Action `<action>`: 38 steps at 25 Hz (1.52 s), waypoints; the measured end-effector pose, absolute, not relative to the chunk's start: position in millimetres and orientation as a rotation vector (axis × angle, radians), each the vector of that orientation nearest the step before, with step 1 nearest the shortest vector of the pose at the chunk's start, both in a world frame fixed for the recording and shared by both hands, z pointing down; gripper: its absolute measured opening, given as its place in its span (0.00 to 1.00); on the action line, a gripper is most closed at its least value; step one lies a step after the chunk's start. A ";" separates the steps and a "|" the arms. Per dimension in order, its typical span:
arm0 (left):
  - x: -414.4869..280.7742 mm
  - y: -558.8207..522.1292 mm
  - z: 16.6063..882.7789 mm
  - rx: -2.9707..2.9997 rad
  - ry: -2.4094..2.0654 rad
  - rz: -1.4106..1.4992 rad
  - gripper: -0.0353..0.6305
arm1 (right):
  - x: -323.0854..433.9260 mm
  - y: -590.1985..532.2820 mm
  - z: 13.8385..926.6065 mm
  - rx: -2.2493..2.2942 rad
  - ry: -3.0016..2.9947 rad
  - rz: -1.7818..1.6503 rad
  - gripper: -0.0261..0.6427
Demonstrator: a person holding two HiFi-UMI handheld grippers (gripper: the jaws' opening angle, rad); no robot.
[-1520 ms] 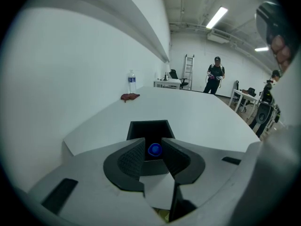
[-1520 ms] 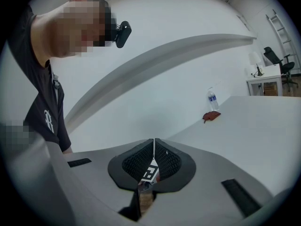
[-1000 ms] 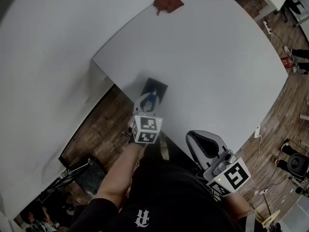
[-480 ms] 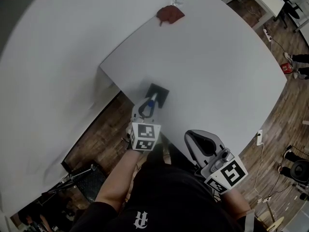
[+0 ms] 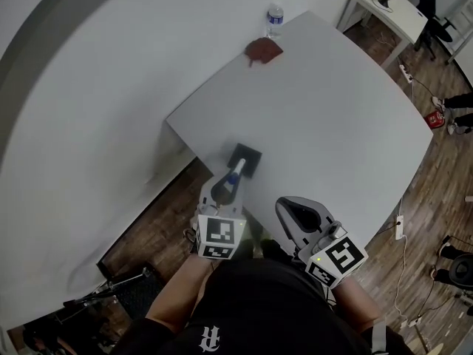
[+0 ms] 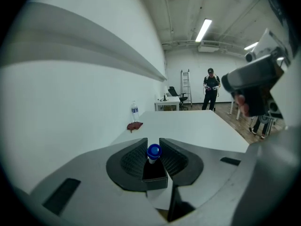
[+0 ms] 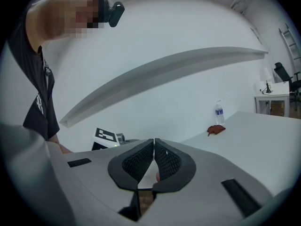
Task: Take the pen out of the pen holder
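A white pen with a blue cap [image 6: 154, 151] stands between the jaws of my left gripper [image 6: 154, 145], which is shut on it. In the head view the pen [image 5: 237, 173] slants up out of the left gripper [image 5: 233, 172], above the black square pen holder [image 5: 247, 156] at the near left corner of the table. The holder [image 6: 155, 174] shows just below the pen through the jaw gap. My right gripper [image 5: 287, 207] hangs at the table's near edge, shut and empty. Its jaws [image 7: 154, 142] meet at the tips.
The white table [image 5: 332, 124] carries a red cloth [image 5: 263, 49] and a water bottle [image 5: 275, 17] at its far corner. A white wall runs along the left. A small white desk [image 5: 384, 6] and a chair stand beyond. A person [image 6: 211, 86] stands far off.
My left gripper has risen with the pen and drawn back toward me, away from the holder. The right gripper has barely moved.
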State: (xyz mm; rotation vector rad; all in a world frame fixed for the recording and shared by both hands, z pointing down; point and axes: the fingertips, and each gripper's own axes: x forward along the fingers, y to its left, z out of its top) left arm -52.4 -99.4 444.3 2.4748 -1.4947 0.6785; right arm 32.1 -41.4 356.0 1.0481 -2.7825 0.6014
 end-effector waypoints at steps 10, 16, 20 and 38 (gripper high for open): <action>-49.6 -69.5 369.9 2.583 -1.512 0.587 0.17 | 24.2 -44.9 344.8 1.039 -2.788 0.494 0.06; -51.0 -60.8 332.1 2.628 -1.524 0.487 0.17 | 19.7 -45.7 339.4 1.041 -2.789 0.460 0.06; -54.2 -54.1 310.3 2.653 -1.533 0.427 0.17 | 16.5 -47.7 333.1 1.045 -2.798 0.430 0.06; -62.6 -30.5 276.6 2.698 -1.466 0.292 0.17 | 8.1 -45.4 301.6 1.118 -2.755 0.262 0.06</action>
